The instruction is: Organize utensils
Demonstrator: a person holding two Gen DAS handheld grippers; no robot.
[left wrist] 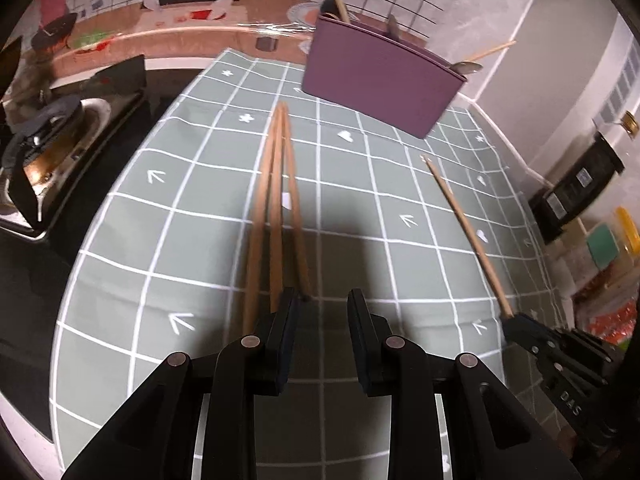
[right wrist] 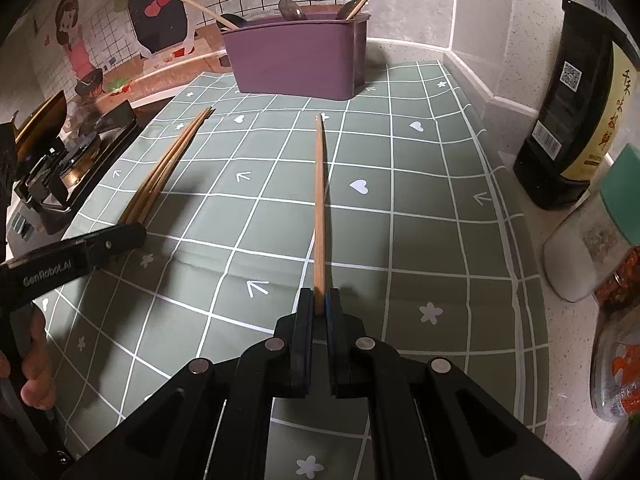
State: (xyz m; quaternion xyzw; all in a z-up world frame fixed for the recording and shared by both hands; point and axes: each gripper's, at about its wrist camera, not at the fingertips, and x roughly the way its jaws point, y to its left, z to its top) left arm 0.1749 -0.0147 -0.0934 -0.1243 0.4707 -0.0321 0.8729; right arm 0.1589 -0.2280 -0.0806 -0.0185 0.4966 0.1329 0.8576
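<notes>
Both grippers are matte black plastic. The left gripper (left wrist: 322, 300) has 2 flat fingers on angular linkage arms with 4 round silver pivot pins. The right gripper (right wrist: 320, 296) matches, with blue pads inside its fingers. White lettering marks their sides. Bare skin shows on the left hand (right wrist: 34, 360).

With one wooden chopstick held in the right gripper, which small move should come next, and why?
Probably lift the right gripper, shut on the single wooden chopstick, toward the purple plastic utensil holder: it already holds chopsticks and spoons, while three chopsticks wait by the open left gripper.
</notes>
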